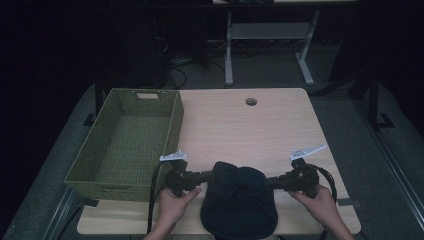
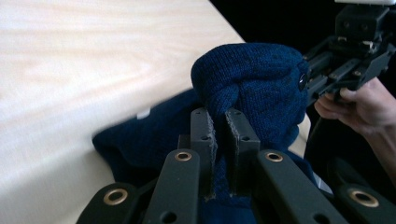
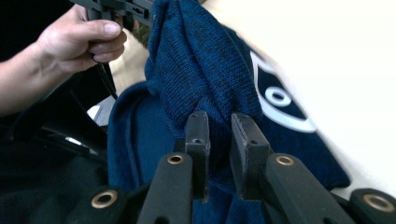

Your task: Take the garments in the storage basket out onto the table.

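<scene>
A dark blue knitted beanie (image 1: 239, 200) lies at the front middle of the light wooden table (image 1: 235, 130), hanging partly over the near edge. My left gripper (image 1: 212, 176) is shut on a fold of the beanie (image 2: 247, 88) at its left side. My right gripper (image 1: 267, 183) is shut on the beanie's knit (image 3: 201, 70) at its right side. A white emblem (image 3: 280, 100) shows on the fabric in the right gripper view. The upper part of the beanie is bunched up between the two grippers, lifted off the table.
A green woven basket (image 1: 172, 122) stands on the table's left side, close to my left gripper. A round cable hole (image 1: 251, 101) sits near the table's far edge. Beyond the table stands a white desk frame (image 1: 270, 35) on a dark floor.
</scene>
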The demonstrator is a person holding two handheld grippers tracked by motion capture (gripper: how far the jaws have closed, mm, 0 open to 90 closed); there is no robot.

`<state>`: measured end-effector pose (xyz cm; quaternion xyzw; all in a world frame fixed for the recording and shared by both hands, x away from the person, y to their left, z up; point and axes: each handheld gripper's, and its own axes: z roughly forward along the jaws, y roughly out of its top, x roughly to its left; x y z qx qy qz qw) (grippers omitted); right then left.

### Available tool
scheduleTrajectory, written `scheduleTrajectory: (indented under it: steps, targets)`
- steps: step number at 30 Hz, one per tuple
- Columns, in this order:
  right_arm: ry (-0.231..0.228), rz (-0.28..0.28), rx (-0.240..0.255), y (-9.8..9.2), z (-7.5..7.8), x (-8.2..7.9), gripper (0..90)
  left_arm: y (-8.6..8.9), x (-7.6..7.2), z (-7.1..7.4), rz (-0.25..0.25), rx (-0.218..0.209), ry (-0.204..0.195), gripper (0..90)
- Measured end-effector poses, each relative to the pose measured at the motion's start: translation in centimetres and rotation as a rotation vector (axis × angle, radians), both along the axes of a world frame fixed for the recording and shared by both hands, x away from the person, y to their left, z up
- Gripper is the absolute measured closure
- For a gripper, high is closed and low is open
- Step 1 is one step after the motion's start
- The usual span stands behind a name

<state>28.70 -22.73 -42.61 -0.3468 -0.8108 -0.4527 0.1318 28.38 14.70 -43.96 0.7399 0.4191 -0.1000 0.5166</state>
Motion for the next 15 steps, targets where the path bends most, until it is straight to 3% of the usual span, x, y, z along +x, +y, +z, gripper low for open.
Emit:
scheduleTrajectory:
  steps: [5, 8, 15]
  targets:
    - [0.03, 0.017, -0.031, 0.3, -1.5, -0.4, 77.8, -0.2, -0.4, -0.9, -0.007, 0.036, 0.026, 83.3]
    - [0.058, 0.013, -0.042, 0.4, -2.4, -0.3, 78.0, -0.8, -0.1, -1.7, -0.013, 0.068, 0.055, 83.3]
    - [0.077, -0.006, -0.065, 0.7, -3.1, 0.9, 78.5, -2.0, 1.4, -2.2, 0.01, 0.134, 0.065, 83.7]
